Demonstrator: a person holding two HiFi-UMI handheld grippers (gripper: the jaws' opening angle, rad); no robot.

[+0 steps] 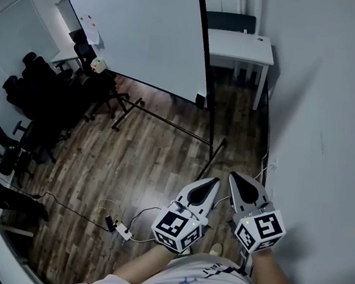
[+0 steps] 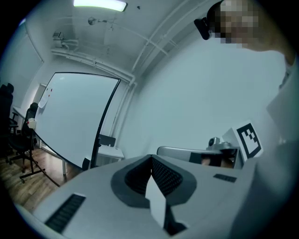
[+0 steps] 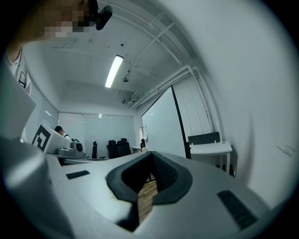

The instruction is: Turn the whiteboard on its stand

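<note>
The whiteboard (image 1: 140, 29) stands well ahead of you across the wooden floor (image 1: 141, 172), with its dark side upright (image 1: 205, 57) near the wall (image 1: 322, 125); nothing is within reach yet, so walk up to it first. Its stand (image 1: 173, 124) spreads low legs toward you; keep your feet clear of them, and I'd judge the board turns best from a push on the frame edge, slowly, not on the writing face. Your left hand-held gripper (image 1: 205, 187) and right hand-held gripper (image 1: 240, 182) sit level in front of you, both fully closed with nothing in them; part the jaws before you arrive if you mean to pinch the frame. Step past the power strip (image 1: 121, 231) and its cable by your feet.
</note>
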